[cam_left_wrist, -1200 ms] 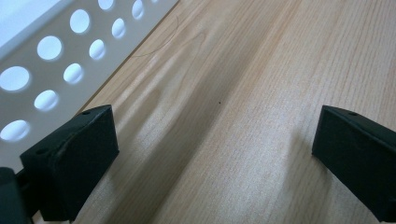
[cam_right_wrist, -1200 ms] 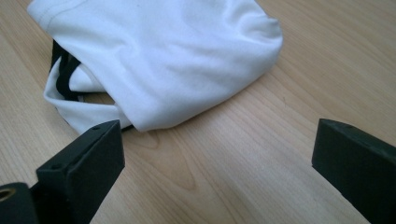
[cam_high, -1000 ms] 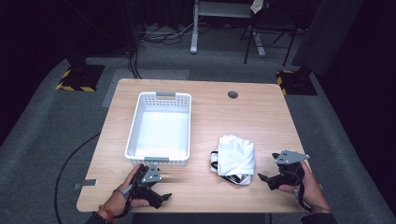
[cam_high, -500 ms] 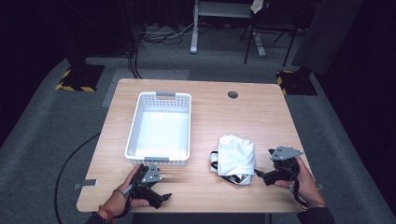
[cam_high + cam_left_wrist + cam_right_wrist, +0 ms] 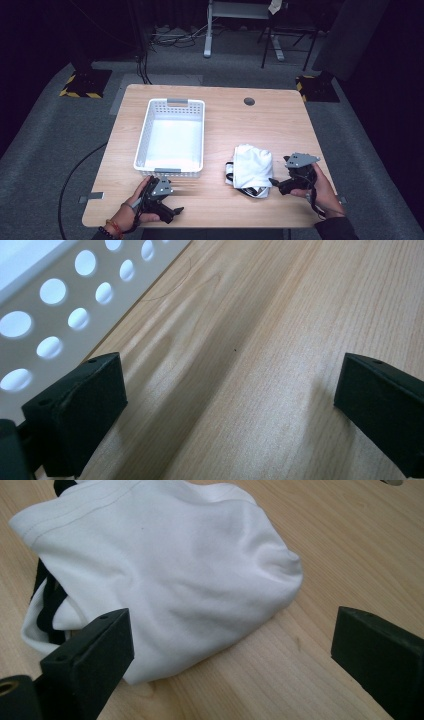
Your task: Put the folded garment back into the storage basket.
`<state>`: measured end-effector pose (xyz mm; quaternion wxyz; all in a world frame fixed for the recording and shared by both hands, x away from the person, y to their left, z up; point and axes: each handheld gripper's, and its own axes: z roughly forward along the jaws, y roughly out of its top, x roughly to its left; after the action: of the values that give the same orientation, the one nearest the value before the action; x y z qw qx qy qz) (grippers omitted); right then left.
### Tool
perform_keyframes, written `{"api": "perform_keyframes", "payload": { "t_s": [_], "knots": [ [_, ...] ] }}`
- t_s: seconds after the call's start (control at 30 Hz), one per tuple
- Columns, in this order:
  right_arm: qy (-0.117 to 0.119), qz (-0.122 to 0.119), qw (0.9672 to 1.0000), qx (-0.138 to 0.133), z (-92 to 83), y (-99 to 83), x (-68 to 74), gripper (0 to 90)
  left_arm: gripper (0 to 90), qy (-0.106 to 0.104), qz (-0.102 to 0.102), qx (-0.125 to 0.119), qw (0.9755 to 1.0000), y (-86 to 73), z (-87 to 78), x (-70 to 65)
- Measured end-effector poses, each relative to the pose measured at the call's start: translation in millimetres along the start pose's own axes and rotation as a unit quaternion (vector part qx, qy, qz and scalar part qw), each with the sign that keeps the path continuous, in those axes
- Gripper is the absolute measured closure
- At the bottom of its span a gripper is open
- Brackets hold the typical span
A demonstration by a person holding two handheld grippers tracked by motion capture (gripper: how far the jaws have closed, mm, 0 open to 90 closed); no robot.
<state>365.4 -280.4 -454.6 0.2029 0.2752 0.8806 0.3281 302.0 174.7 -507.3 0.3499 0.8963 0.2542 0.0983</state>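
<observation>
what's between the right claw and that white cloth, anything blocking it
Nothing visible. The right claw sits open just beside the white cloth, and in the right gripper view only bare table lies between its jaws and the cloth's near edge. The basket stands off to the left, out of that path.

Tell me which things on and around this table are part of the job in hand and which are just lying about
In the job:
white cloth bundle, with black trim, in front of the open right gripper
white perforated basket, beside the open left gripper

Just lying about:
grey desk frame beyond the table
yellow-and-black striped bases on the floor
black cable across the carpet
</observation>
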Motion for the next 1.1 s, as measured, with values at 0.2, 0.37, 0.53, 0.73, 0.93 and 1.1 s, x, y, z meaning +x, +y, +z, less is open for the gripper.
{"api": "perform_keyframes", "payload": {
  "t_s": [0.2,0.37,0.53,0.73,0.93,1.1],
  "knots": [
    [0.007,-0.003,1.0,-0.002,2.6,4.1,0.9,3.8,0.1,0.0,0.0,-0.001,1.0,0.0,0.1,0.0],
    [0.008,-0.007,0.9999,-0.007,3.3,8.1,2.2,4.6,0.1,0.0,0.0,0.0,1.0,0.0,0.0,0.0],
    [0.013,-0.019,0.9997,-0.005,7.3,12.0,5.5,6.1,0.1,0.0,0.0,-0.001,1.0,0.0,0.1,0.0],
    [0.023,-0.032,0.9992,0.0,15.4,15.7,10.3,8.7,0.1,0.0,0.0,0.0,1.0,0.0,0.0,0.0],
    [0.042,-0.036,0.9985,0.002,23.6,16.0,11.9,10.2,0.1,0.0,0.0,-0.001,1.0,0.0,0.1,0.0],
    [0.066,-0.021,0.9975,-0.013,28.6,15.8,7.4,12.0,0.1,0.0,0.0,0.0,1.0,0.0,0.0,0.0]
  ]
}}
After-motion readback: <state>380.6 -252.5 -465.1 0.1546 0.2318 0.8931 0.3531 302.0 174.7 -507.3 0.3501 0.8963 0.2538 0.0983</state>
